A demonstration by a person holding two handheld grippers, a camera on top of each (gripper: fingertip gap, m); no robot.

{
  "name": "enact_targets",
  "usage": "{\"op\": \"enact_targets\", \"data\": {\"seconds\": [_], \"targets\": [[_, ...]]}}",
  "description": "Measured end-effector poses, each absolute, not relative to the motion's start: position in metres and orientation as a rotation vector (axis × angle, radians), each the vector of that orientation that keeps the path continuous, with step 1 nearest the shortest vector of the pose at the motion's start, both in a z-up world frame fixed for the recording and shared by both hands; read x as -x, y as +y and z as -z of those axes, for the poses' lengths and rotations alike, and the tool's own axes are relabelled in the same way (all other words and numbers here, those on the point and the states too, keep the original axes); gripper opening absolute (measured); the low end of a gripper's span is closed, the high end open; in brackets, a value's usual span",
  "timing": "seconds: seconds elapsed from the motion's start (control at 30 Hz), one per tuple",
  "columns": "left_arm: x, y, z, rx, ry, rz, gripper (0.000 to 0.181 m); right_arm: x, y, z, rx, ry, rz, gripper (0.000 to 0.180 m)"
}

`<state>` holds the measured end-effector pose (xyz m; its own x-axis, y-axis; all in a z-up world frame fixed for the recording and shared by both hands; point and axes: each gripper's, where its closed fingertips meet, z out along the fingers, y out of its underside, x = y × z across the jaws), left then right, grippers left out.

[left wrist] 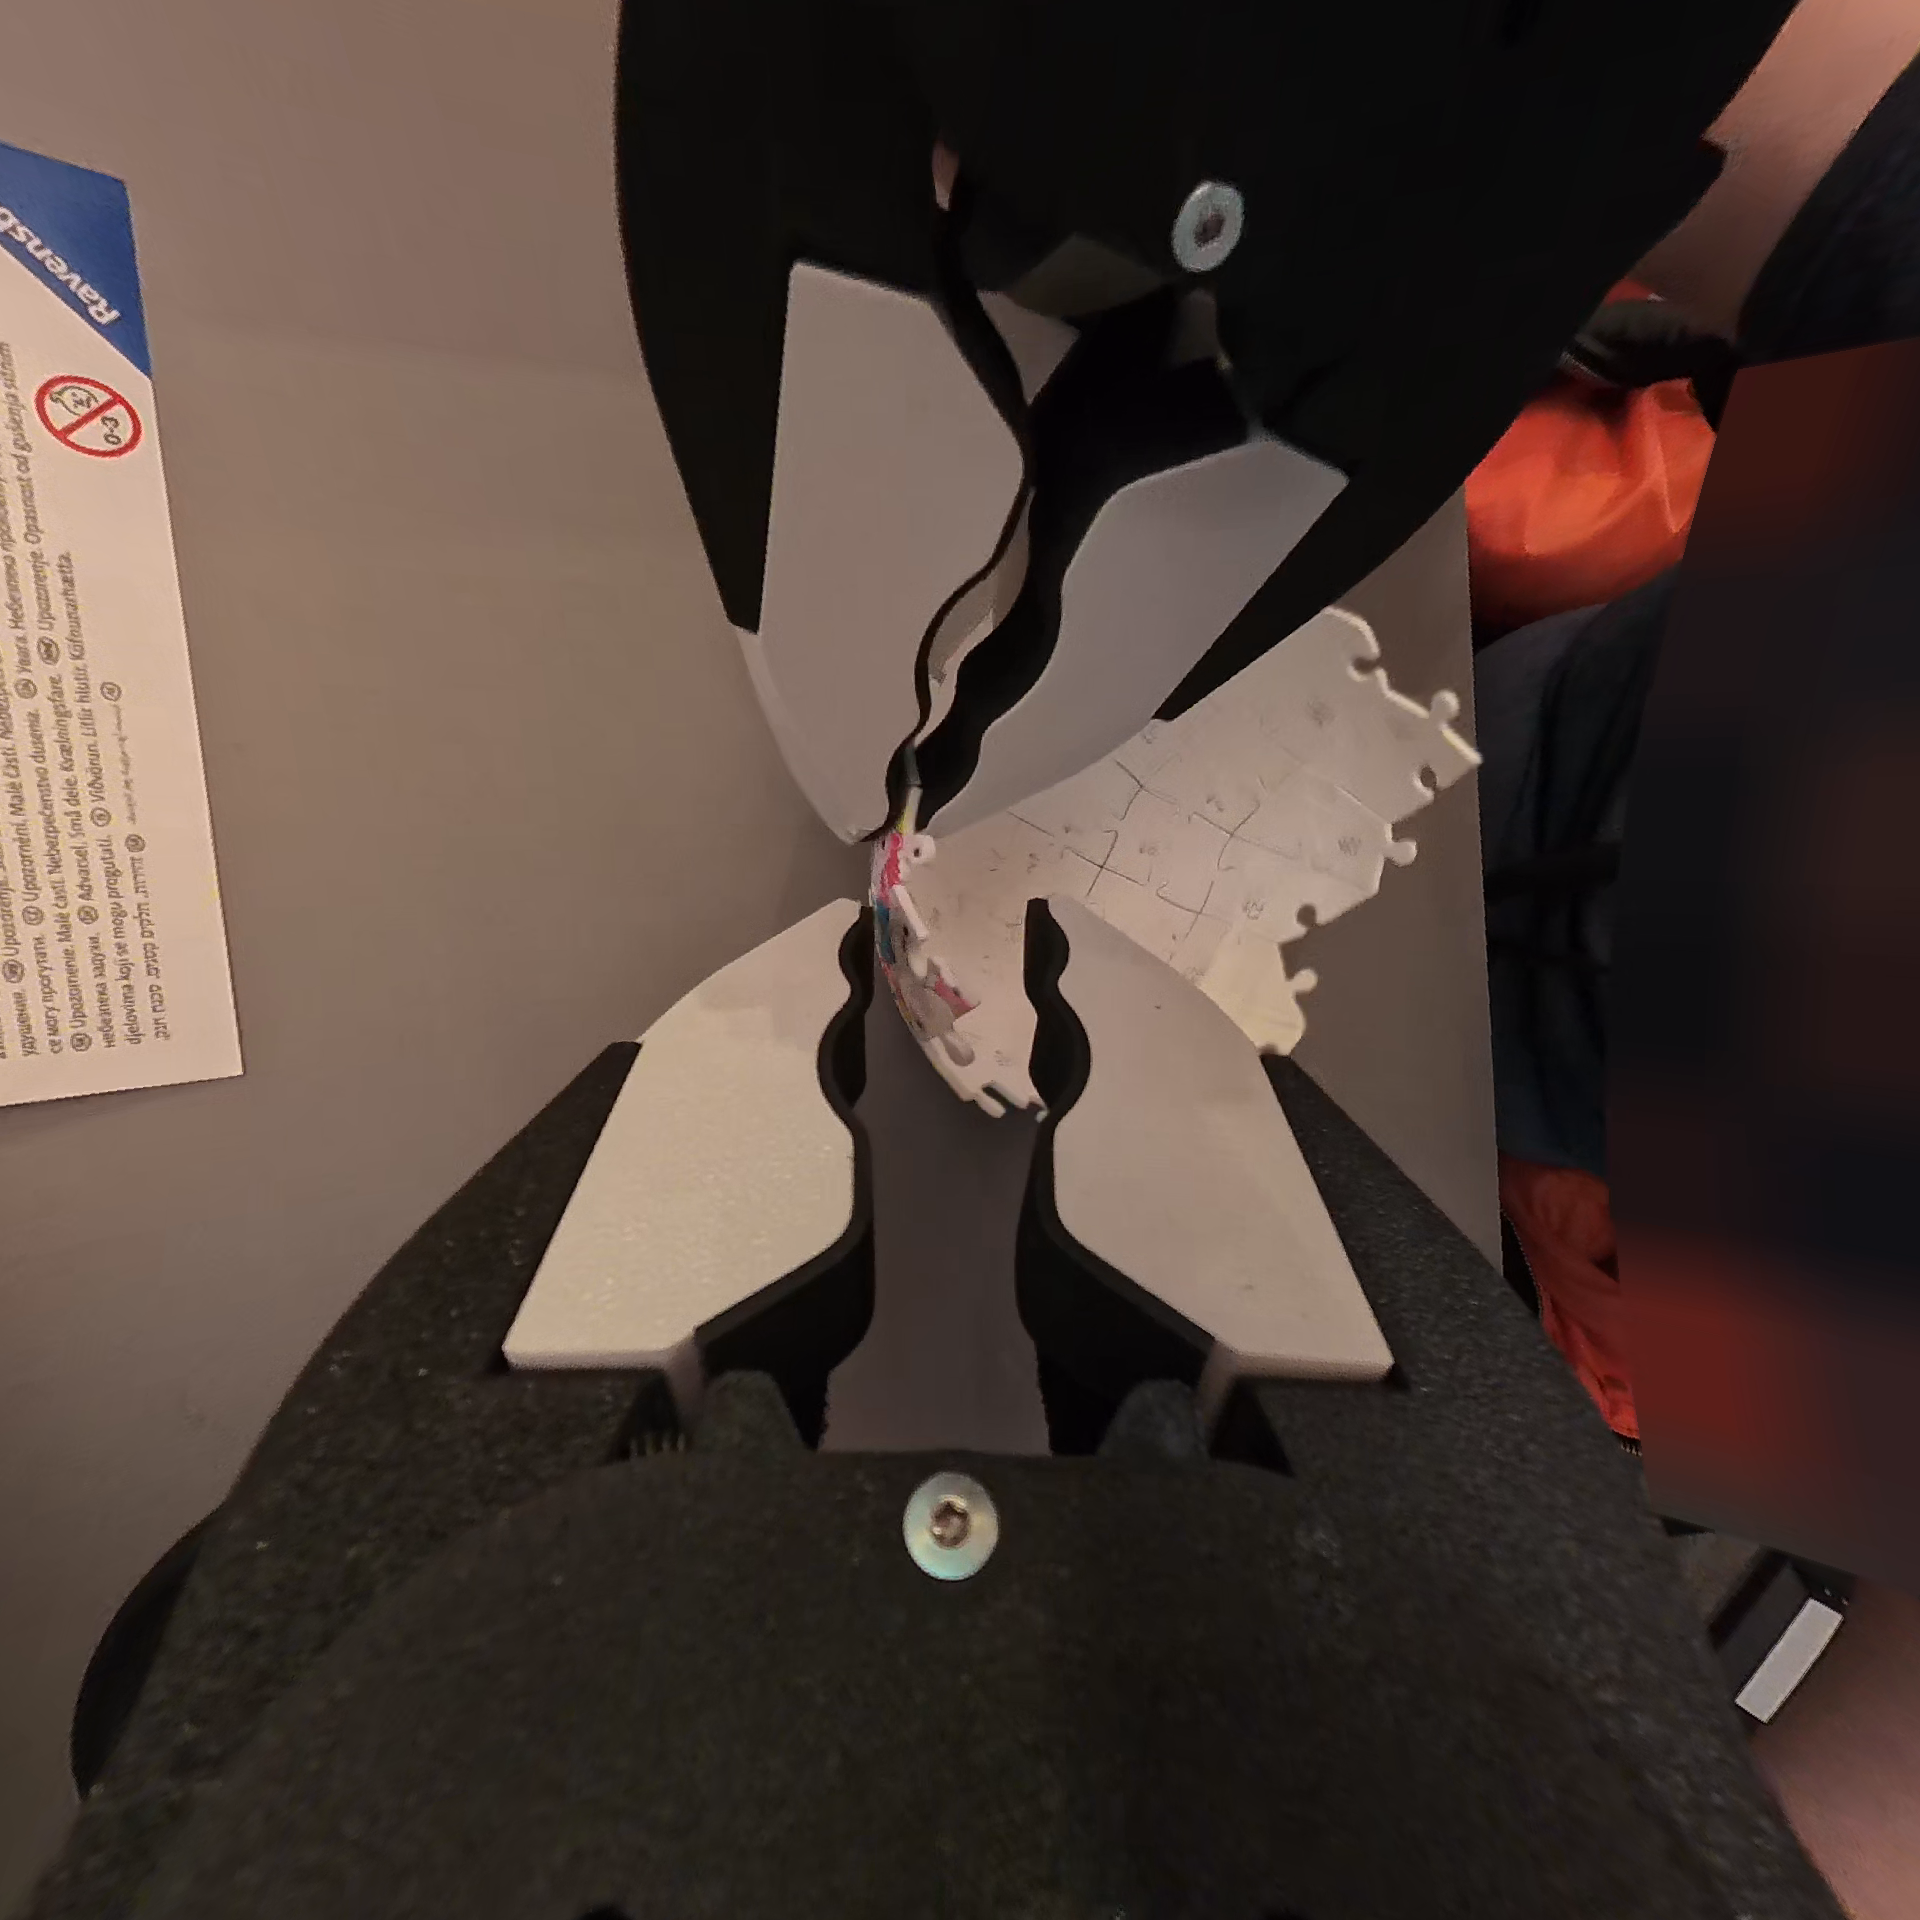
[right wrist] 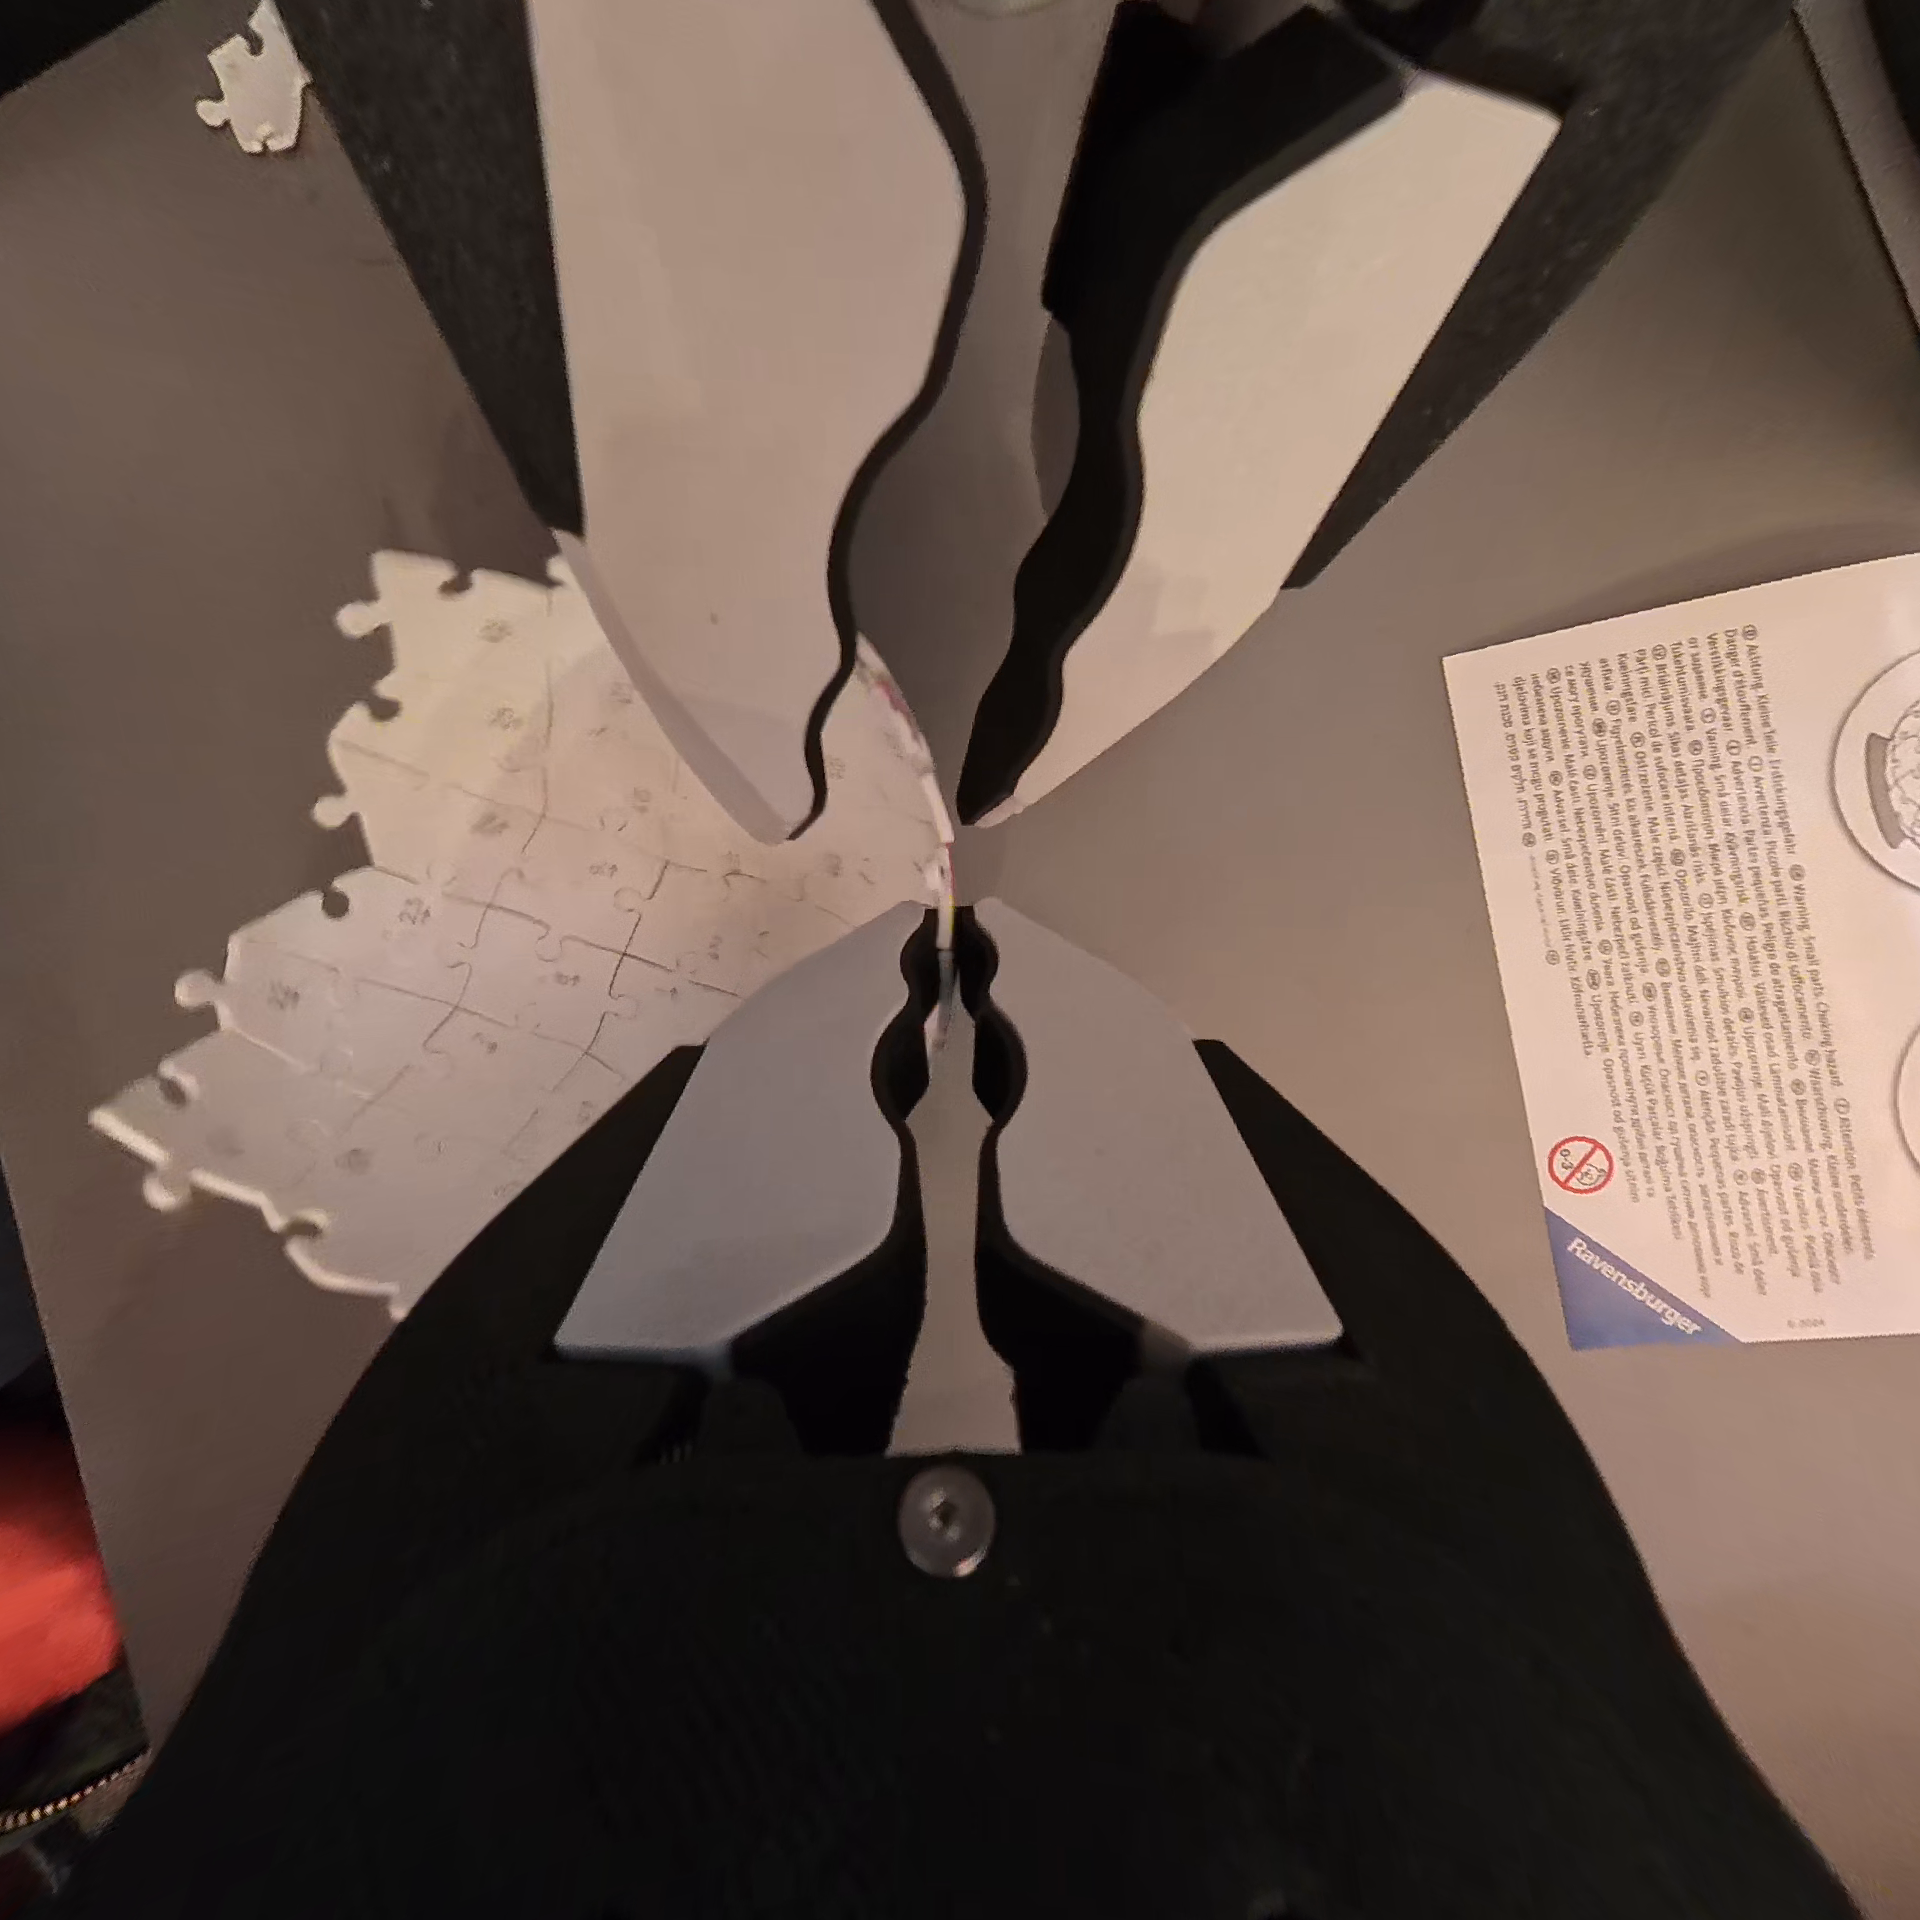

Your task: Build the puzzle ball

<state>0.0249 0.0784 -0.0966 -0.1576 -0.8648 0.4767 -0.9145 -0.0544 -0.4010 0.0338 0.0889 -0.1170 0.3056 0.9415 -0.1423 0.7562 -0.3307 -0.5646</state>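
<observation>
The right gripper point(right wrist: 951, 940) is pinching a thin puzzle piece point(right wrist: 943, 997) edge-on between nearly closed jaws; only a sliver of the piece's coloured edge is showing in the right wrist view. The left gripper point(left wrist: 951, 914) is standing with its jaws parted around the rim of the partly built puzzle ball section point(left wrist: 1195, 831). Whether its fingertips are pressing on that rim cannot be told with certainty, but a clear gap is showing between the fingers lower down.

The curved section is hanging above the grey table point(left wrist: 416, 623), its white numbered inner face turned toward both cameras and its printed face showing only as a narrow coloured strip at the rim. In the right wrist view the section is spreading away to the left of the tool tips, with its free rim running roughly near-to-far, in line with the held piece. The two grippers are meeting tip to tip at that rim, nearly touching.

In my judgement the coming move is turning on this alignment: the held piece is lying in almost the same plane as the rim, so seating it is calling for a short push along the far direction with tabs matched to sockets. A slight twist could be buckling the joined pieces.

A loose piece point(right wrist: 255, 94) is lying at far left on the table, and a printed leaflet point(right wrist: 1704, 935) at right.
</observation>
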Motion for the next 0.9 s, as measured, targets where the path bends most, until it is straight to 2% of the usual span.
{"op": "enact_targets", "data": {"seconds": [0.27, 0.37, 0.47, 0.9], "targets": [[-0.025, 0.076, 0.096, -1.981, -2.110, -1.008, 0.027, -0.031, 0.080, 0.117, 2.208, -1.534, -0.657, 0.004], [-0.024, 0.075, 0.094, -1.983, -2.110, -1.019, 0.027, -0.035, 0.081, 0.115, 2.208, -1.531, -0.640, 0.022], [-0.023, 0.076, 0.091, -1.997, -2.110, -1.046, 0.028, -0.038, 0.081, 0.110, 2.185, -1.499, -0.688, 0.023], [-0.014, 0.073, 0.083, -2.029, -2.090, -1.098, 0.028, -0.042, 0.075, 0.113, 2.183, -1.508, -0.749, 0.014]]}}
